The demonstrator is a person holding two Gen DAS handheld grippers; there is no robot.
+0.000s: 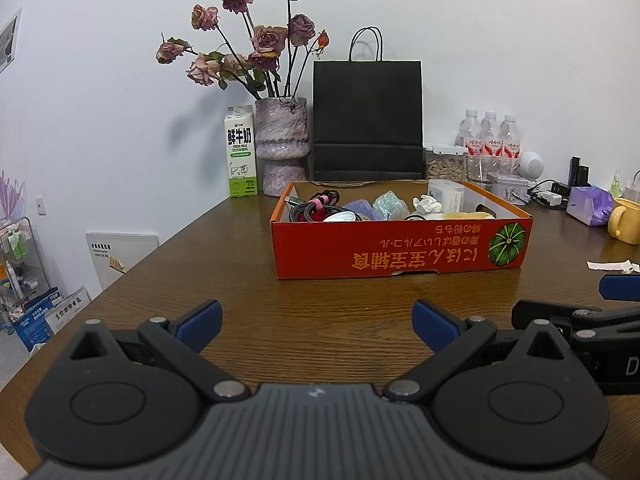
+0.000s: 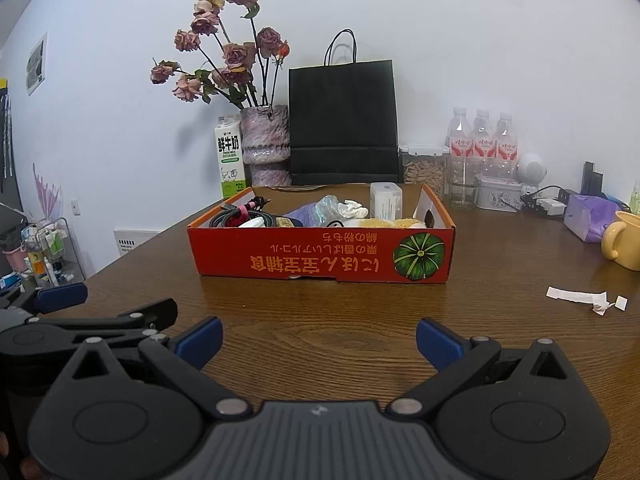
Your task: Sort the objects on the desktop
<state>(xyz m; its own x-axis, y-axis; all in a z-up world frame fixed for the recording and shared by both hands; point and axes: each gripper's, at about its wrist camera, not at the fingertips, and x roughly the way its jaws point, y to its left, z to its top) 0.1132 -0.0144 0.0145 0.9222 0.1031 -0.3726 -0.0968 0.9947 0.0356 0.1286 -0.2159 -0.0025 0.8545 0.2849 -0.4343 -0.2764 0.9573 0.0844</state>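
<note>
An orange cardboard box (image 1: 400, 248) (image 2: 320, 256) with a green pumpkin print sits mid-table. It holds coiled black cables (image 1: 316, 208) (image 2: 240, 216), crumpled tissue (image 1: 427, 203) (image 2: 354, 209), a small white box (image 1: 446, 194) (image 2: 386, 199), a purple item and something yellow. My left gripper (image 1: 317, 326) hovers low over the wooden table, well short of the box, open and empty. My right gripper (image 2: 319, 344) stands open and empty beside it, its blue-padded fingers (image 1: 618, 286) showing at the left wrist view's right edge.
Along the wall stand a milk carton (image 1: 240, 152), a vase of dried roses (image 1: 282, 146), a black paper bag (image 1: 367, 120), water bottles (image 1: 490, 136) and jars. A yellow mug (image 2: 622, 245), purple tissue pack (image 2: 590, 216) and paper scraps (image 2: 580, 297) lie to the right. The table edge drops off at left.
</note>
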